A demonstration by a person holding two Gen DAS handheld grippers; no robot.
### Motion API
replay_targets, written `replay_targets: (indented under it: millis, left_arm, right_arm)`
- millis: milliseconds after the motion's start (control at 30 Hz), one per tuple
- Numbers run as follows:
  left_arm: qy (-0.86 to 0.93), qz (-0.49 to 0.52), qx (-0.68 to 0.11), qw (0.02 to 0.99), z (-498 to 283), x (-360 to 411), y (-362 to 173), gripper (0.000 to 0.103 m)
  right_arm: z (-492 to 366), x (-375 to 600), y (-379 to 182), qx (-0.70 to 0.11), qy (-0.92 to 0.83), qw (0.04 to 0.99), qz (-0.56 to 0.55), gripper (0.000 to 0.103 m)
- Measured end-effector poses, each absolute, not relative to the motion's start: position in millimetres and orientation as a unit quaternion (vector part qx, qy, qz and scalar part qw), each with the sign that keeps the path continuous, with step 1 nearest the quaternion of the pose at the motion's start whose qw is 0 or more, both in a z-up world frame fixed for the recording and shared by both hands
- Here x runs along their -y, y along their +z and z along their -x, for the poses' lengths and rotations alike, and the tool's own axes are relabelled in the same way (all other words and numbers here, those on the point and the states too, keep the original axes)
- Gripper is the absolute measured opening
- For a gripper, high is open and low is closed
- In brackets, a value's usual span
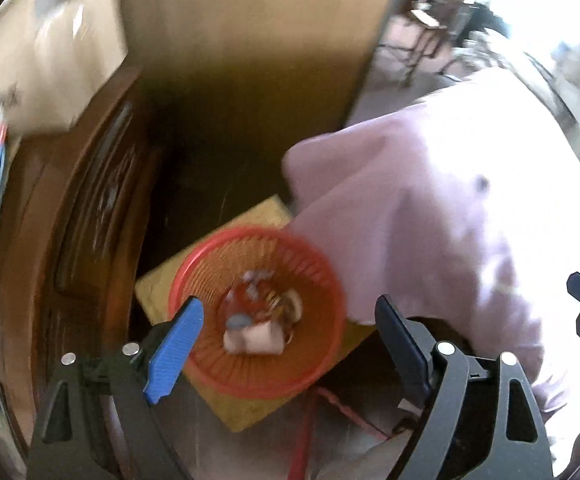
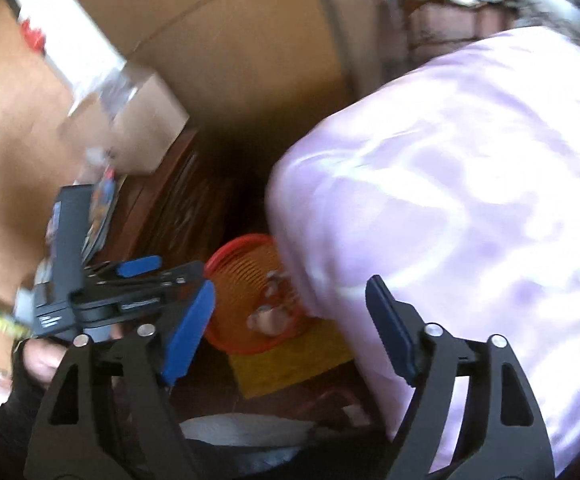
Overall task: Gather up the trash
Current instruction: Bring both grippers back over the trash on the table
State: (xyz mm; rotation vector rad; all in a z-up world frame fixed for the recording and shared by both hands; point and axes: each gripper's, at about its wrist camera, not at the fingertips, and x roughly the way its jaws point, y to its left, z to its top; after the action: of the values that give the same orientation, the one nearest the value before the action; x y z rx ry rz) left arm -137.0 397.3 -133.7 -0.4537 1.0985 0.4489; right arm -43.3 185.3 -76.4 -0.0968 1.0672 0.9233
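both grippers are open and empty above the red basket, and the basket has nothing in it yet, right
Not quite. The red basket already holds crumpled trash, as the left wrist view shows. Both the left gripper and the right gripper are open and empty.

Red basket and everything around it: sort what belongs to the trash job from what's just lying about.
Job:
- red basket
- crumpled trash inside it
- left gripper, open, empty
- right gripper, open, empty

Lying about:
- yellow mat under the basket
- lilac cloth, draped over the basket's rim
- cardboard box
- wooden cabinet
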Motion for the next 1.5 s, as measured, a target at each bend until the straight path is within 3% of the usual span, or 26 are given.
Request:
replay_targets:
  millis: [567,867,1267,1500]
  left_arm:
    - [0.076,0.109,-0.503,0.854,35,-218,-74,0.087]
    - [-0.008,0.065,-0.512,0.856,-23,-110,-74,0.087]
    - [-0.08,0.04,-0.52,0.849,-89,-16,-80,0.087]
    - [-0.082,0.09,-0.542,0.831,-129,9,-76,0.087]
  right_arm:
    - [4,46,-60,-0.429,0.263,0.858,-0.102,0.08]
    - [-21,176,-80,-0.411,0.122,0.881,-0.199,0.082]
    - [-36,245,-95,-0.394,0.017,0.898,-0.192,0.082]
    - [-41,266,-102,-0.401,0.0,0.892,-0.207,0.082]
